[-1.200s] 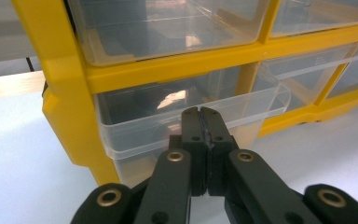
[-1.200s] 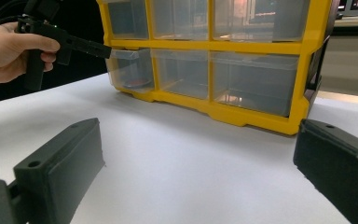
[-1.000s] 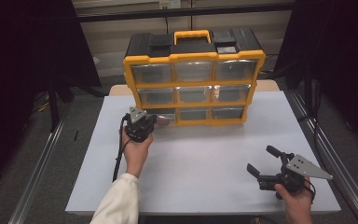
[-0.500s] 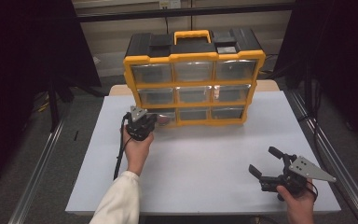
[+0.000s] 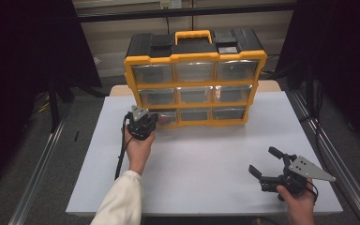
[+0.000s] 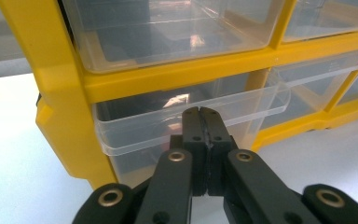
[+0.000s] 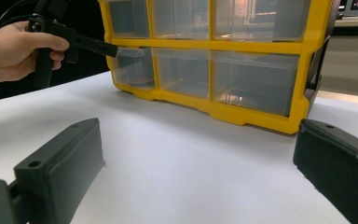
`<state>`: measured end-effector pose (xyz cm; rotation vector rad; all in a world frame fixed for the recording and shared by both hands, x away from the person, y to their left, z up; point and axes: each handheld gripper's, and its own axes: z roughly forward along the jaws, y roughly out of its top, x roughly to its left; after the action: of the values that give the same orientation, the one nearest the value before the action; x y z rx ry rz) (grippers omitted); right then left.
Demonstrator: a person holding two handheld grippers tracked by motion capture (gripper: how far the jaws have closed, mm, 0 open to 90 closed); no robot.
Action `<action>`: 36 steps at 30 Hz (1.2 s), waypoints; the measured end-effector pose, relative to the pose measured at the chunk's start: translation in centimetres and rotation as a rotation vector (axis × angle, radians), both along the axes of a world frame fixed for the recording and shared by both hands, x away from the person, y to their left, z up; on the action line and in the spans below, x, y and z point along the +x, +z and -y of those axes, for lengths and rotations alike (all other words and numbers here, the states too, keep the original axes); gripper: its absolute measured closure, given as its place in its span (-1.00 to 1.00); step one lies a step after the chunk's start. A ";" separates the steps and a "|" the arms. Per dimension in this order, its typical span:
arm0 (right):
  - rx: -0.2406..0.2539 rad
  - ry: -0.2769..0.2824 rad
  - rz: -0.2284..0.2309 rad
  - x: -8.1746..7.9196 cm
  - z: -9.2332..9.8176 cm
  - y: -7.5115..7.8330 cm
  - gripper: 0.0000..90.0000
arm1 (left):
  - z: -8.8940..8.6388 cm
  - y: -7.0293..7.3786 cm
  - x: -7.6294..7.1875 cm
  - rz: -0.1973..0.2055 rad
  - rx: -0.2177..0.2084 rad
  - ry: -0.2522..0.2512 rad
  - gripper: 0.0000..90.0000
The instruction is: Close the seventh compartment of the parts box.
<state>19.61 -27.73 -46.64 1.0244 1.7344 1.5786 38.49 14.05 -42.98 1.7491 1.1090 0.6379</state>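
Left gripper [image 6: 200, 122] — jaws pressed together, pinching the front lip of the bottom-left clear drawer [image 6: 177, 121], which sits straight ahead of the tips and slightly pulled out of the yellow organizer [image 5: 194, 77]. In the right gripper view that same drawer juts from the frame's lowest row. Right gripper [image 5: 268, 165] — jaws spread wide, nothing between them but bare white table [image 5: 206, 164]; the organizer stands well ahead of those jaws, far from touching.
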 end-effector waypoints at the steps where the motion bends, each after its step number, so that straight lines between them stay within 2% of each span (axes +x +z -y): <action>1: 0.000 0.000 0.000 0.0 0.0 0.0 -0.97 | 0.0 0.0 0.0 0.001 -0.001 0.000 1.00; 5: 0.000 -0.007 -0.001 0.0 0.0 0.0 -0.97 | 0.2 -0.3 0.2 -0.001 0.016 0.007 1.00; 6: -0.001 -0.005 0.000 0.0 0.0 0.0 -0.97 | 0.3 -0.4 0.3 0.000 0.005 0.008 1.00; 17: 0.000 -0.007 0.000 -0.1 0.1 0.0 -0.97 | 0.6 -0.6 0.8 0.002 0.013 0.013 1.00; 23: 0.005 -0.008 0.003 -0.1 0.1 0.0 -0.97 | 0.9 -0.9 1.1 -0.001 -0.001 0.011 0.99; 31: 0.002 -0.009 0.001 -0.1 0.2 0.0 -0.97 | 0.9 -1.0 1.3 0.003 0.004 0.014 0.98; 34: 0.005 -0.008 0.003 -0.1 0.1 0.0 -0.97 | 0.8 -1.0 1.3 0.008 -0.001 0.015 0.93; 35: 0.003 -0.009 0.002 -0.1 0.1 0.0 -0.97 | 0.7 -1.0 1.3 0.009 -0.011 0.008 0.90; 36: 0.002 -0.009 0.002 -0.1 0.2 0.0 -0.97 | 0.7 -1.0 1.2 0.012 -0.004 0.012 0.83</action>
<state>19.47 -27.89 -46.61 1.0305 1.7245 1.5755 39.68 13.35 -43.99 1.7346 1.1129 0.6519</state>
